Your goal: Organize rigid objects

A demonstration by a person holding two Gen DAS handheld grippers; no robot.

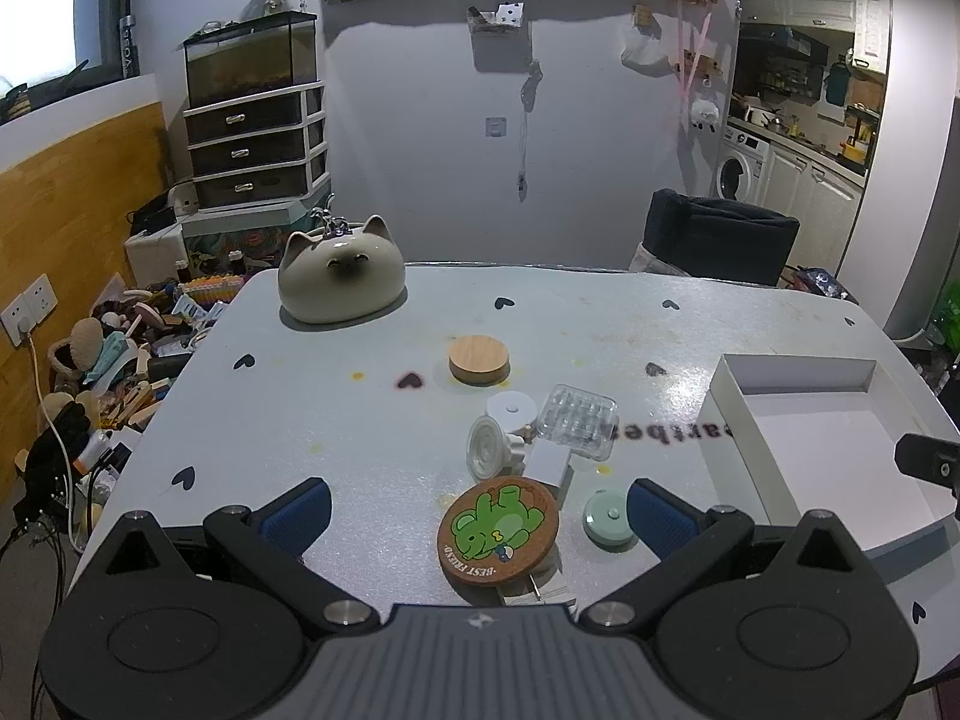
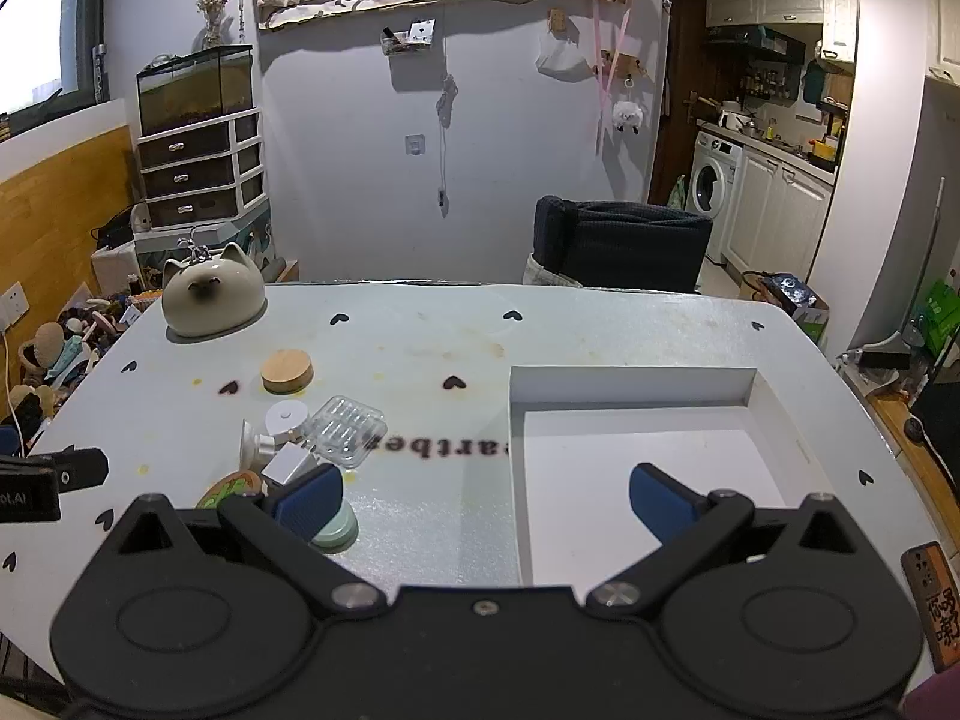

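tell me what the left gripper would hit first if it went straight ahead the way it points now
Probably the cork coaster: it lies on the table between the open left gripper's fingers, nearest in line. Height above the table is unclear, so it might pass over.

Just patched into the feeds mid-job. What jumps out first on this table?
The cat-shaped ceramic pot sits alone at the far left corner. A huddle of small items lies mid-table, fronted by the cork coaster with a green bear. To its right lies an empty white box; both grippers, left and right, are open.
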